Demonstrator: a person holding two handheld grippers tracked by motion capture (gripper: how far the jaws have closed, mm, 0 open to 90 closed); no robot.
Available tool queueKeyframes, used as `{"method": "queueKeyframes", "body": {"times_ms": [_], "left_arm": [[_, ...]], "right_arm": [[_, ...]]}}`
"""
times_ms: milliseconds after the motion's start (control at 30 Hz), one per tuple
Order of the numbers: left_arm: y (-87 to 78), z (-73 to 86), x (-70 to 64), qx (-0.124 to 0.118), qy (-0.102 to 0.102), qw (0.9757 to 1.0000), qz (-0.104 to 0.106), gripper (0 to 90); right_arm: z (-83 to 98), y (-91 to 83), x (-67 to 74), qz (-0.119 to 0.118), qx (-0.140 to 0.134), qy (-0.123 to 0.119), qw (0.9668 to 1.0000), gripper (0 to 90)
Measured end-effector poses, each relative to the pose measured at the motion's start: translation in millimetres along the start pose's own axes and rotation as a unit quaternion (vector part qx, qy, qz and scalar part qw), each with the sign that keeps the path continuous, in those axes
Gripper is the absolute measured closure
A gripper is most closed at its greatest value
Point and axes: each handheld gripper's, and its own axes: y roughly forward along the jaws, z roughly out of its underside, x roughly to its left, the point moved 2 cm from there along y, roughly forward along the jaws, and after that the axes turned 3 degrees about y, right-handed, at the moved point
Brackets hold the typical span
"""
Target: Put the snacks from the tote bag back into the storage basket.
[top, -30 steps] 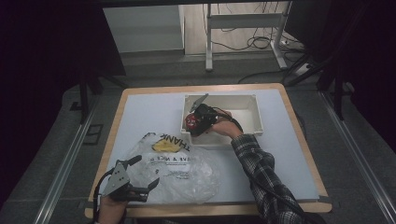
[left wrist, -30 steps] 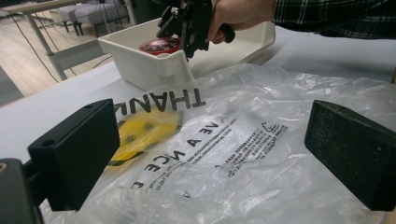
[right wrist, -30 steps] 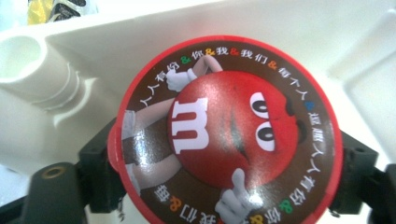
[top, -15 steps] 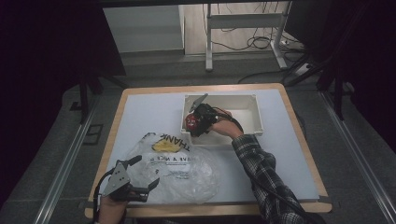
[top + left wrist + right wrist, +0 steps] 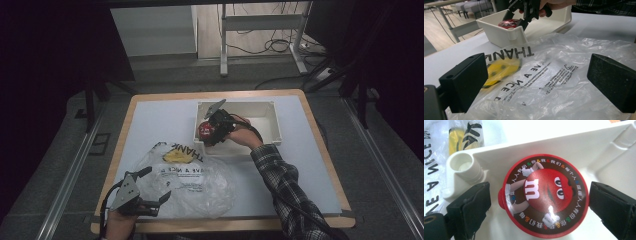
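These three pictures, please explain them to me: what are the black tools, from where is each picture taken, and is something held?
A person holds a two-jaw gripper in each hand. The high view looks down on the table. The other two pictures come from cameras riding on the grippers. On the table lie a clear plastic bag and a white tray. The left gripper hovers open at the bag. The right gripper is inside the tray, its jaws just opened around a red candy tin, pads apart from it. Nothing is gripped.
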Motion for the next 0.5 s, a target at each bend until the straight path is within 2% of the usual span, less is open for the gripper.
{"method": "queueKeyframes", "body": {"times_ms": [500], "left_arm": [[0.1,-0.1,0.0,0.000,0.001,1.0000,0.000,3.1]], "right_arm": [[-1.6,-15.5,5.9,0.016,-0.010,-0.010,0.9998,5.2]]}}
